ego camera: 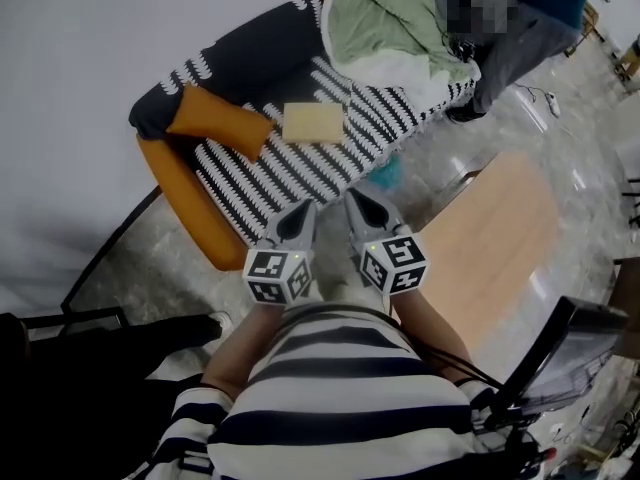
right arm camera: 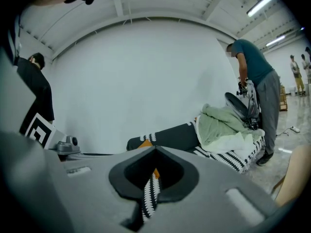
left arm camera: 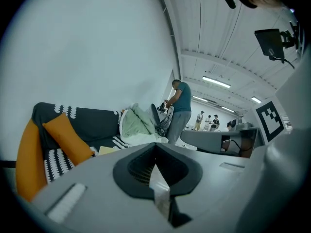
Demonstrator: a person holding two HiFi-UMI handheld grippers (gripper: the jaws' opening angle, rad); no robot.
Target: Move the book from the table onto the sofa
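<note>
Pale yellow book (ego camera: 313, 122), seemingly closed, lies flat on sofa (ego camera: 262, 176).

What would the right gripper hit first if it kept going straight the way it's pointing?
Most likely the striped seat of the sofa: that black-and-white pattern shows straight ahead past the shut jaws of the right gripper. Exactly where on the seat is hard to judge.

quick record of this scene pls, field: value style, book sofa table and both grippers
book: pale yellow, lying flat on the sofa seat, beside the orange cushion
sofa: black-and-white patterned cover, green blanket heaped at its far end
table: wooden, right of the sofa in the head view, no book seen on it
left hand-held gripper: shut, empty
right hand-held gripper: shut, empty
bystander: standing by the sofa's far end
</note>
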